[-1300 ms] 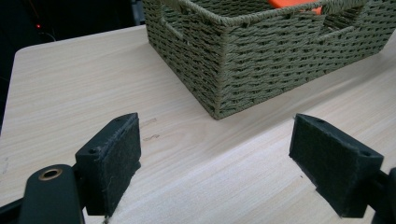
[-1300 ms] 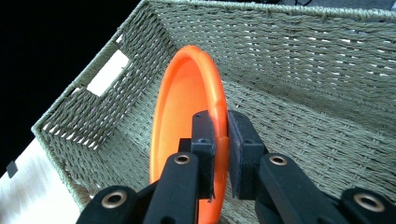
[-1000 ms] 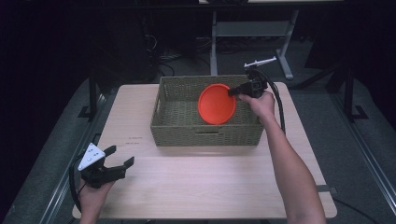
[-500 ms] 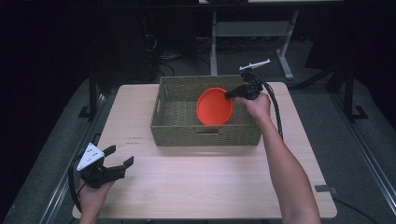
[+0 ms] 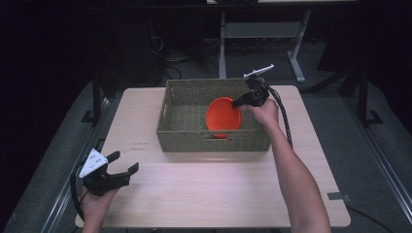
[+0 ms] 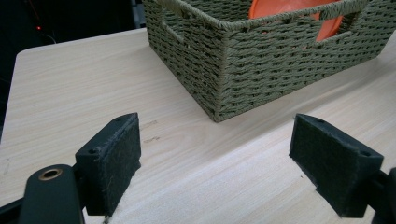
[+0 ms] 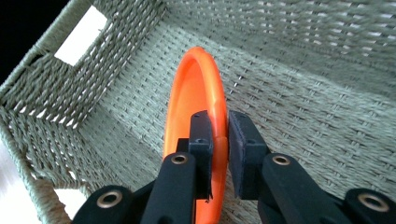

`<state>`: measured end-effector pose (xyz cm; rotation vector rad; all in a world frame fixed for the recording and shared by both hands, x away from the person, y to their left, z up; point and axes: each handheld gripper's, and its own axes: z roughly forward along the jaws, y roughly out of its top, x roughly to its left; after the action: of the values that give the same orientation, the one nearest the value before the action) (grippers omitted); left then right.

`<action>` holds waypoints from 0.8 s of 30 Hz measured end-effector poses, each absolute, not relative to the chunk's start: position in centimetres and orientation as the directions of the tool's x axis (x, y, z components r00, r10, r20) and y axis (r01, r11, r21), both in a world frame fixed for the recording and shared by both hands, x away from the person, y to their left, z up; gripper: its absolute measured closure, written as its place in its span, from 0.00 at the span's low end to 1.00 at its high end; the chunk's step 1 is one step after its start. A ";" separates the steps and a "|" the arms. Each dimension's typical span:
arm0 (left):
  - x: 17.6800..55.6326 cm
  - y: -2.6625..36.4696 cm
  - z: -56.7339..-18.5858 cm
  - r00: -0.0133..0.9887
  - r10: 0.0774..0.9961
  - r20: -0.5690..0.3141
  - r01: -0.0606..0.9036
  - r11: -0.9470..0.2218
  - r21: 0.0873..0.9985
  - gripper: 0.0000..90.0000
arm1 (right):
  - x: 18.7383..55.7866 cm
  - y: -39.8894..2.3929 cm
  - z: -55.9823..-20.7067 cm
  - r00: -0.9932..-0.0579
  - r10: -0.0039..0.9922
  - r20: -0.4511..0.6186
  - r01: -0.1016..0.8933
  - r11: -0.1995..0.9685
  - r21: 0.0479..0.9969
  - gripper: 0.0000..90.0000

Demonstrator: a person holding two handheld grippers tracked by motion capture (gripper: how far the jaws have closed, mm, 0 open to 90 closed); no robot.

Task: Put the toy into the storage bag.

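Item 1: orange plastic plate (image 5: 223,117). It stands on edge inside the woven basket (image 5: 184,138), toward the basket's right half as the high view has it, its rim rising about level with the basket's top edge. In my right gripper view the plate (image 7: 196,93) is seen edge-on, with the basket's woven floor and walls (image 7: 303,70) behind it.

Item 2: my right gripper (image 5: 241,102). It reaches in over the basket's right rear corner. My jaws pinch the plate's rim, one pad on each face; in the right gripper view (image 7: 218,140) a thin slit shows between the right pad and the rim, so the hold looks light.

Item 3: my left gripper (image 5: 124,164). It sits at the near left corner of the wooden table (image 5: 204,189), well apart from the basket. The jaws are spread wide with nothing between them; the left gripper view (image 6: 215,158) shows bare tabletop (image 6: 93,84) between the pads and the basket's near corner (image 6: 219,70) ahead, the plate (image 6: 289,7) peeking over its rim.

Item 4: basket handle cut-outs. One is in the near wall (image 5: 214,136), one in the left wall.
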<state>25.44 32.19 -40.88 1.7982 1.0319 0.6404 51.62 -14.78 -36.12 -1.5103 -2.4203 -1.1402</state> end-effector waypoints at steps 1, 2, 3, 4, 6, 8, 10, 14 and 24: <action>25.4 32.2 -40.9 0.509 0.861 -0.010 0.372 -0.209 0.904 0.18 | 51.7 -14.8 -36.2 -0.520 0.746 0.417 0.799 0.252 0.546 0.88; 25.4 32.2 -40.9 0.509 0.861 -0.009 0.373 -0.210 0.904 0.18 | 51.6 -14.7 -36.3 -0.517 0.749 0.414 0.801 0.254 0.541 0.88; 25.5 32.2 -40.9 0.508 0.861 -0.011 0.372 -0.208 0.905 0.18 | 51.7 -14.7 -36.3 -0.518 0.751 0.410 0.802 0.258 0.539 0.87; 25.4 32.2 -40.9 0.506 0.862 -0.013 0.373 -0.205 0.905 0.18 | 51.7 -14.7 -36.4 -0.519 0.751 0.409 0.801 0.260 0.539 0.87; 25.4 32.2 -40.9 0.507 0.862 -0.015 0.374 -0.204 0.905 0.18 | 51.7 -14.8 -36.5 -0.512 0.742 0.432 0.808 0.244 0.537 0.86; 25.4 32.2 -40.9 0.509 0.861 -0.015 0.375 -0.206 0.904 0.18 | 51.6 -14.9 -36.5 -0.512 0.739 0.438 0.809 0.244 0.535 0.85; 25.5 32.2 -40.9 0.510 0.860 -0.016 0.375 -0.206 0.904 0.18 | 51.6 -15.1 -36.5 -0.505 0.739 0.445 0.813 0.235 0.532 0.83; 25.4 32.2 -40.9 0.511 0.860 -0.013 0.373 -0.209 0.904 0.18 | 51.6 -15.5 -36.5 -0.496 0.746 0.445 0.817 0.228 0.529 0.81; 25.4 32.2 -40.9 0.511 0.859 -0.012 0.375 -0.210 0.903 0.18 | 51.5 -16.0 -36.9 -0.473 0.767 0.434 0.831 0.224 0.510 0.79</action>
<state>25.43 32.17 -40.88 1.7999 1.0325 0.6368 51.53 -15.96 -36.93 -1.5625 -2.3858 -1.0871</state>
